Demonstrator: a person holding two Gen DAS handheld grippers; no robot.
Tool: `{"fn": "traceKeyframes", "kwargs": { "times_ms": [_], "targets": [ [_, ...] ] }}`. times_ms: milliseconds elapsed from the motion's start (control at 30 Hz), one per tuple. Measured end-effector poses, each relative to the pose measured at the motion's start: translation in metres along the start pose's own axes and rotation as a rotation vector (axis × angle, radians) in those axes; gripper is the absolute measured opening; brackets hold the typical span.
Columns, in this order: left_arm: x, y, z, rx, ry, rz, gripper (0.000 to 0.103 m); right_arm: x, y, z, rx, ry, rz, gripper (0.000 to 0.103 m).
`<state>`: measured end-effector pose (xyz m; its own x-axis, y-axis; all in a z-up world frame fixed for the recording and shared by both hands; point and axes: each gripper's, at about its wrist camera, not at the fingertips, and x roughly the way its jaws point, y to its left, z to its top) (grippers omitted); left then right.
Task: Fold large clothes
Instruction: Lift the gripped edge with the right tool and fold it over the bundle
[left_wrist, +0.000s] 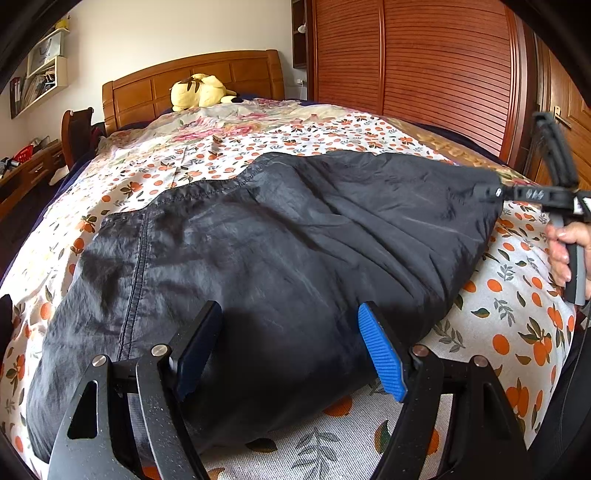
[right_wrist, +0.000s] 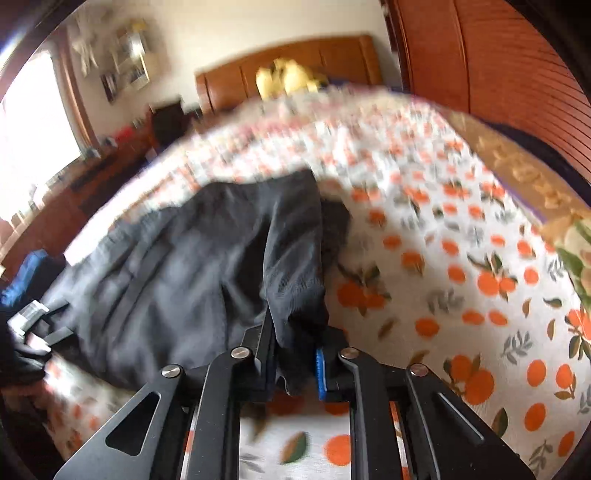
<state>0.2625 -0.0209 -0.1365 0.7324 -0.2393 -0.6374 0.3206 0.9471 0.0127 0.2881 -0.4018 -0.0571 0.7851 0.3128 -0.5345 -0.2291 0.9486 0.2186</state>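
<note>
Nearest the dark garment (left_wrist: 258, 240): left gripper (left_wrist: 288, 354), fingers (left_wrist: 382, 354) spread wide over the near hem, nothing pinched between them. At the garment's right-hand corner: right gripper (right_wrist: 295, 365), fingers nipped almost shut on a bunched fold of the black cloth, corner raised off the bed; a hand (left_wrist: 565, 254) on its handle just right of the garment. Garment itself spread wide across the bedspread (left_wrist: 517, 314), seam and stitched hem showing, rumpled, no clear finished fold visible. Judged early: one corner gripped, folding over and squaring up still to come. Under the garment, orange-fruit print bedspread; beyond it a floral quilt (left_wrist: 229, 125). Further beyond, yellow plush toy (left_wrist: 199, 92) against the wooden headboard (left_wrist: 192, 79). Right of the garment, slatted wooden wardrobe (left_wrist: 424, 66); far left, wall shelves (left_wrist: 40, 77).
</note>
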Motion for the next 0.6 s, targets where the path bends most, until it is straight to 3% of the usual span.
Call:
{"fn": "traceKeyframes", "kwargs": {
  "times_ms": [300, 600],
  "targets": [
    [-0.007, 0.003, -0.001, -0.006, -0.022, -0.008, 0.077, -0.002, -0.006, -0.007, -0.005, -0.017, 0.006, 0.012],
    [-0.02, 0.013, 0.001, -0.023, -0.05, 0.007, 0.077, 0.002, 0.017, 0.005, -0.021, -0.034, 0.03, 0.011]
  ]
}}
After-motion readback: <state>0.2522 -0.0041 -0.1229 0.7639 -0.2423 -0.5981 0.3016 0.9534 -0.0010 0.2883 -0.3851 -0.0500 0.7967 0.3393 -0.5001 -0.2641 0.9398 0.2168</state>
